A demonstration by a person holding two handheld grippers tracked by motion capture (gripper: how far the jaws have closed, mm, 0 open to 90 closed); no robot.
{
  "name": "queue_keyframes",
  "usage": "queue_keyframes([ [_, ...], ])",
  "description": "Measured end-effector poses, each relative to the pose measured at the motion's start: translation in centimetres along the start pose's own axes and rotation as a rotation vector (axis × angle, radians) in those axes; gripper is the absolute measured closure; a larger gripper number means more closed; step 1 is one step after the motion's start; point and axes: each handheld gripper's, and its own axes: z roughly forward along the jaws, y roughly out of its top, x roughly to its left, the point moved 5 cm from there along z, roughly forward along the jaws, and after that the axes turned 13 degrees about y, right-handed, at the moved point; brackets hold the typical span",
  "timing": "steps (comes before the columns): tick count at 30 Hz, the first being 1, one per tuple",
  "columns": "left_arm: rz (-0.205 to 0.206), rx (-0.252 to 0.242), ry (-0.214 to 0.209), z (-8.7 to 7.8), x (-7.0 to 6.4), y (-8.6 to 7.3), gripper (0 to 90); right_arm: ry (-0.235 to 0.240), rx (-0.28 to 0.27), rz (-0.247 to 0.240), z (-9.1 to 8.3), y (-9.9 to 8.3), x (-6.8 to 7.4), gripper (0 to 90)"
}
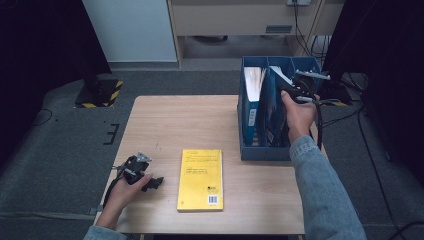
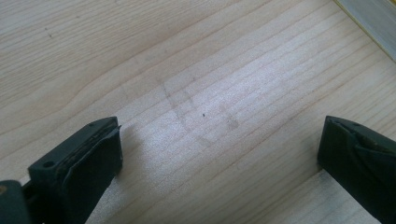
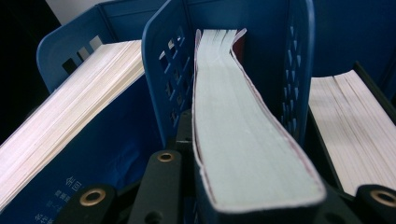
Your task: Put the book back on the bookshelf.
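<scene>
1. Books are being filed into the blue file rack [image 1: 250, 150] at the far right of the table [image 1: 165, 115], and everything here sits in relation to that rack.
2. The right gripper [image 1: 298, 86] is up over the rack's middle slot, jaws clamped on the page edge of a dark-covered book [image 3: 243, 140]. It seems to be held by its top so it can go straight down between the perforated dividers [image 3: 170, 88] without catching.
3. In the right gripper view that book stands upright inside the slot, its pages bowing a little under the squeeze. I'd judge it is most of the way in.
4. Other books [image 3: 74, 126] fill the slots on either side of it; the one on the left leans, probably because its slot has spare room.
5. A yellow book [image 1: 201, 179] lies flat, well to the near left of the rack, cover up and square to the table edge, an easy next pick.
6. The left gripper [image 1: 150, 182] rests low on the table, further left of the rack than the yellow book. Its jaws are wide apart over bare wood, holding nothing, apparently parked.
</scene>
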Motion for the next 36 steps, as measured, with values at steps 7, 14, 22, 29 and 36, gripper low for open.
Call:
queue_keyframes([
  [7, -0.003, -0.002, 0.000, 0.0, 0.0, 0.0, 0.0, -0.007, 0.016, -0.021, 0.2, -0.3, 0.1, 73.0],
  [14, 0.000, -0.002, 0.000, 0.0, -0.1, 0.0, 0.0, -0.011, 0.059, -0.023, 0.0, -0.5, 0.4, 72.1],
  [22, -0.001, -0.002, -0.002, 0.0, -0.2, 0.1, 0.0, -0.004, 0.113, -0.020, -1.0, -0.8, 0.8, 70.8],
  [29, -0.002, -0.002, -0.002, 0.0, -0.2, 0.1, 0.0, 0.007, 0.134, -0.021, -1.6, -1.2, 1.1, 70.1],
  [36, 0.001, -0.001, -0.002, 0.0, -0.2, 0.1, 0.0, 0.014, 0.146, -0.012, -2.1, -1.4, 0.9, 69.2],
])
